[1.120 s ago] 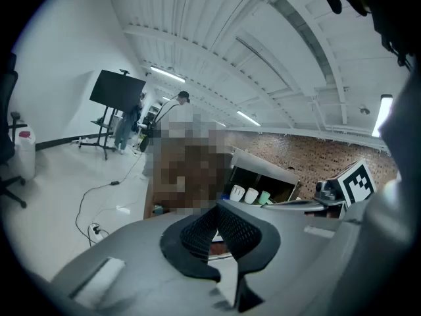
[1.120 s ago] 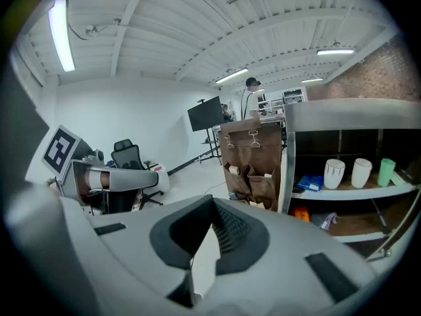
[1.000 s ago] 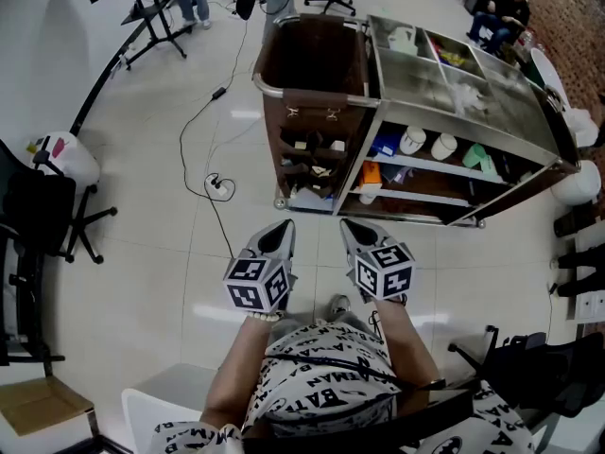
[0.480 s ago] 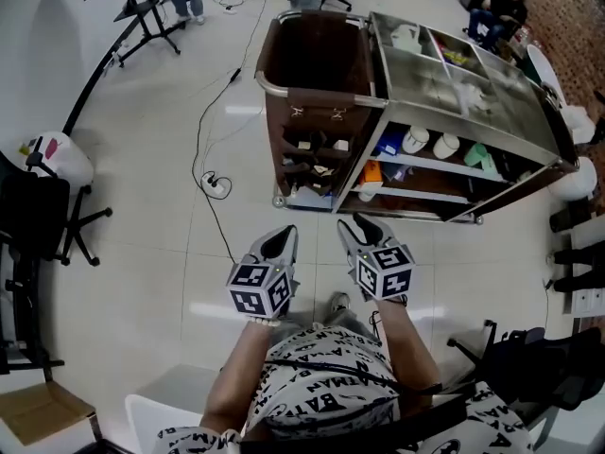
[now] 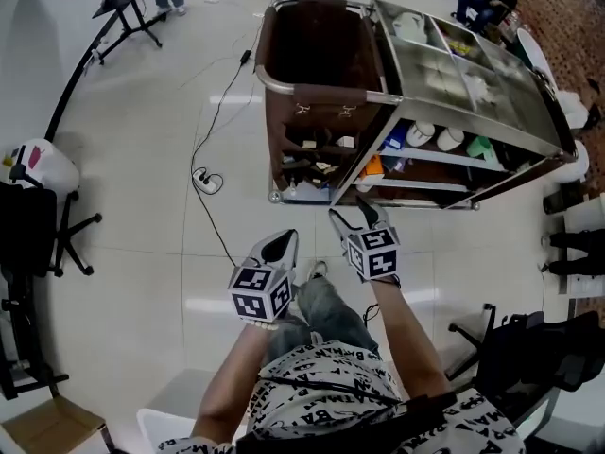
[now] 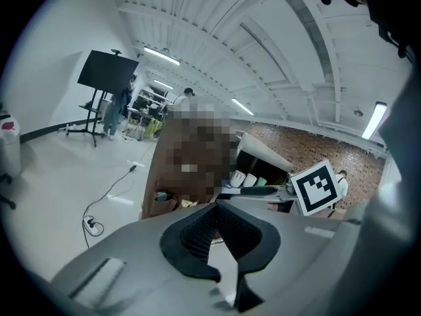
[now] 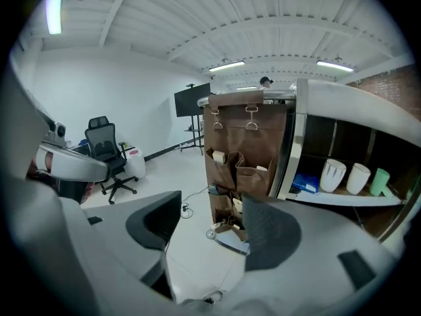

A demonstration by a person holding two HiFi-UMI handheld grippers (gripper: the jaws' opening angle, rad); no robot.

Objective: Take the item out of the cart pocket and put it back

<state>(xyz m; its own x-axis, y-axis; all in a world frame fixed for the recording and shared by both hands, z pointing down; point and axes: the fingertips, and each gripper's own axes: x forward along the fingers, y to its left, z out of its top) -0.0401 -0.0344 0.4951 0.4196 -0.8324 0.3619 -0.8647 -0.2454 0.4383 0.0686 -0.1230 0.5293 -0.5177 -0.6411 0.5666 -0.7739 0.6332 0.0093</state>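
Observation:
A service cart stands ahead with a brown hanging pocket panel on its near end. In the right gripper view the pocket panel holds small white items in its pouches. My right gripper points at the panel from a short way off. Its jaws have just been opening and stand open with nothing between them. My left gripper hangs left of it, farther from the cart, its jaws shut and holding nothing.
A black cable with a socket block lies on the floor left of the cart. White cups stand on the cart's shelf. An office chair and white bin are at far left.
Both grippers have come closer to the cart and sunk a little. The right jaws went from shut to open. The person's leg has stepped forward between the grippers.

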